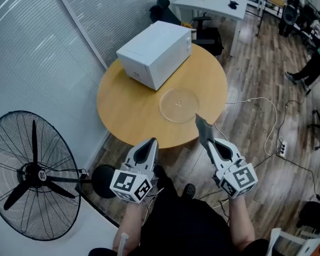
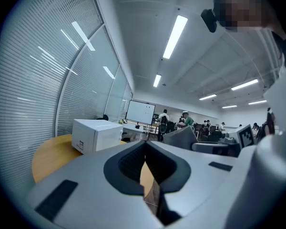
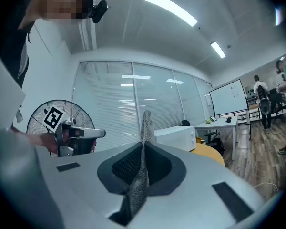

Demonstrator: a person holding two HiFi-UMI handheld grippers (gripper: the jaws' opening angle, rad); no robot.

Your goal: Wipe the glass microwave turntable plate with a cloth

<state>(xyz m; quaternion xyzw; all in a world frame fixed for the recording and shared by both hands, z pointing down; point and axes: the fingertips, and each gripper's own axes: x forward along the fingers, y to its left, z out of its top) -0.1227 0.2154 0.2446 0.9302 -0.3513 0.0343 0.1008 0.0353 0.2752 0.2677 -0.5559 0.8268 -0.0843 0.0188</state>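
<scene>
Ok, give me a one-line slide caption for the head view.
Right hand-held gripper pinches a grey cloth near the glass plate on a round table; left hand-held gripper shut, empty.

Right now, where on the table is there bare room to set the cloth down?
Bare wood at the near-left of the table, bordered by the microwave, the glass plate and the near rim. A second patch lies beyond the plate, right of the microwave. Between microwave and plate it is tight.
</scene>
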